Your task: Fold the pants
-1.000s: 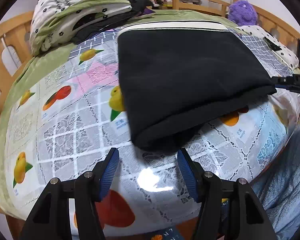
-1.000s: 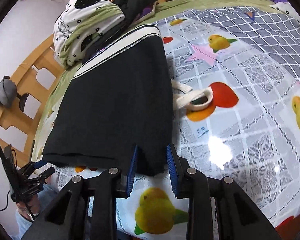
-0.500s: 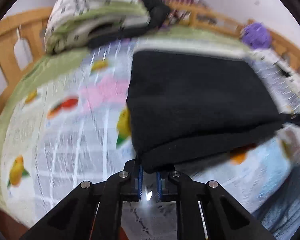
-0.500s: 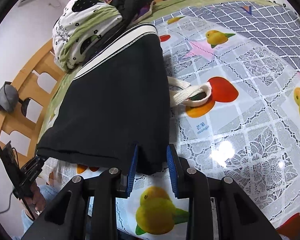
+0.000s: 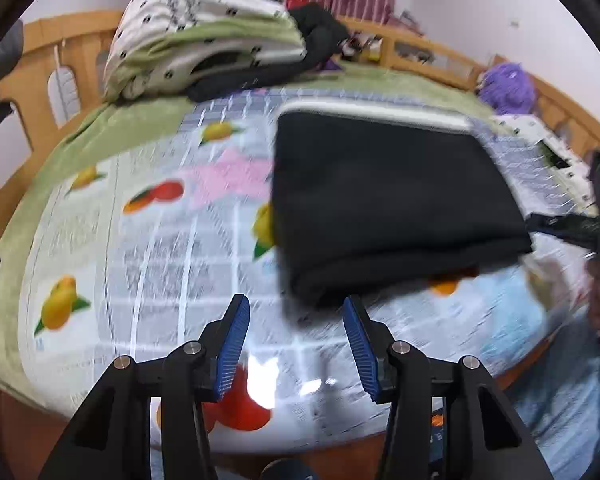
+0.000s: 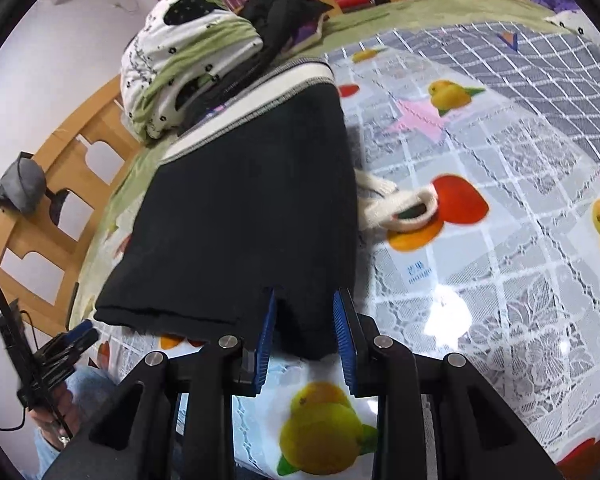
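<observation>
- The only writing we can read is on the fruit-print cloth (image 6: 512,264) over the table: a small blue label in the right wrist view, two characters we cannot make out above the word "mango". In the left wrist view the print is too blurred to read.
- The pants (image 5: 384,204), black and folded into a block with a white waistband at the far end, lie flat on the cloth.
- Our left gripper (image 5: 296,344) hangs just short of the near corner of the pants. Its jaws are opening, with only cloth showing between the blue pads (image 5: 232,348); nothing is held.
- Our right gripper (image 6: 305,344) has its jaws part closed around the other near corner of the pants (image 6: 244,216); the black fabric fills the gap between the pads (image 6: 266,344).
- Only the right wrist view shows a cream drawstring (image 6: 400,208) looped out from the side of the pants onto the cloth.
- Only the left wrist view shows a purple plush toy (image 5: 508,88) by the wooden rail at the far right.
- Both views show folded bedding (image 5: 204,28) and dark clothes piled beyond the waistband.
- Each view catches the other gripper at its edge, with a hand and blue jeans (image 5: 572,392) below.
</observation>
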Motion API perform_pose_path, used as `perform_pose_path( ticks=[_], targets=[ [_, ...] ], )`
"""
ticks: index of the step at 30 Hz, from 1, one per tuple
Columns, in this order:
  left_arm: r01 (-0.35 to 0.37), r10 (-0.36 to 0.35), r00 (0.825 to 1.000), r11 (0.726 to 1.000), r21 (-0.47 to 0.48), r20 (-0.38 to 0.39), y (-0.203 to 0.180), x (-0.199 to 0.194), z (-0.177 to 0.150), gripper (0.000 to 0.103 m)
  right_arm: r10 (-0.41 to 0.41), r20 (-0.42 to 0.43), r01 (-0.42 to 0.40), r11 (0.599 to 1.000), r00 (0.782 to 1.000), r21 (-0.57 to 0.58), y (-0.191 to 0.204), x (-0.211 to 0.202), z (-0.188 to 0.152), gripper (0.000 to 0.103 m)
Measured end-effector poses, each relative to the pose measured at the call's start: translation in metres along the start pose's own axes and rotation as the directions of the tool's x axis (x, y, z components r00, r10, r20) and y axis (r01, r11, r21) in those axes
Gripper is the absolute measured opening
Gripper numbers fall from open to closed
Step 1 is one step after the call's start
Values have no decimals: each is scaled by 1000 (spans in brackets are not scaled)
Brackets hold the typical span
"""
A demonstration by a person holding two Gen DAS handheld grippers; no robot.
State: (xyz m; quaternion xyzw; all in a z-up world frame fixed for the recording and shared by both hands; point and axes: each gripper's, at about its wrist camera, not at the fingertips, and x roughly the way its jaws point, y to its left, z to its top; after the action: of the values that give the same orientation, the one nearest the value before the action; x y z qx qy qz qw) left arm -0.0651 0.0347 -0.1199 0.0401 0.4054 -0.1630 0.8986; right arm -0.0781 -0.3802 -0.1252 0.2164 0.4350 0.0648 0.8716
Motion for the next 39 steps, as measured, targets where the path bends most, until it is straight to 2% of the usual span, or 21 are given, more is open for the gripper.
perform_pose_path(
  ticks=[3,6,7,10,12,14,15,17,20,24,26,29,32,35,37,38,39],
  targets=[
    [8,-8,1000,1000,11,15,-12,9,28,47,9,68,-4,997,998,-75,19,-4,5,29],
    [31,-31,999,999,13,17,-20,28,45,47,-18,81,29,991,997,-133,34,2,6,29],
    [32,-32,999,999,2,-8,-21,38,45,47,-39,71,49,988,997,-144,35,7,4,29],
    [-39,38,990,999,-6,-137,-19,77,26,48,-103,-23,97,981,994,-167,33,33,-3,29],
    [-45,46,991,999,7,-126,-19,79,16,51,-157,-55,142,967,986,-213,36,44,-11,28],
    [-28,28,991,1000,4,-134,-17,75,16,52,-190,-35,174,947,981,-271,41,42,-17,28],
    [-15,13,990,1000,-14,-138,-14,73,19,52,-197,-32,179,940,980,-290,43,40,-18,28],
    [28,-39,990,996,-81,-137,-4,69,28,52,-158,-21,147,951,987,-274,42,27,-12,28],
    [47,-60,992,991,-122,-109,3,67,50,52,-88,49,97,971,995,-219,41,6,10,29],
    [28,-30,999,997,-71,-26,-5,72,95,52,-131,172,172,953,976,-251,60,6,62,32],
    [35,-34,999,998,-56,15,-10,80,120,52,-149,200,201,941,968,-271,68,15,91,32],
    [29,-28,999,999,-38,37,-18,100,156,52,-193,236,251,937,952,-243,75,32,132,32],
    [30,-28,998,999,-40,49,-21,126,185,51,-192,191,235,942,963,-240,72,55,161,32],
    [87,-87,996,996,-26,18,-23,162,197,51,-164,132,194,946,978,-259,60,89,163,32],
    [32,-32,999,999,1,-21,-26,190,195,50,-231,104,252,914,967,-317,46,125,155,29],
    [12,-11,999,1000,18,-53,-26,207,191,50,-234,110,257,909,966,-327,42,131,151,28],
    [22,-22,998,1000,4,-62,-24,214,189,51,-220,116,246,911,969,-330,38,135,151,28]
  ],
)
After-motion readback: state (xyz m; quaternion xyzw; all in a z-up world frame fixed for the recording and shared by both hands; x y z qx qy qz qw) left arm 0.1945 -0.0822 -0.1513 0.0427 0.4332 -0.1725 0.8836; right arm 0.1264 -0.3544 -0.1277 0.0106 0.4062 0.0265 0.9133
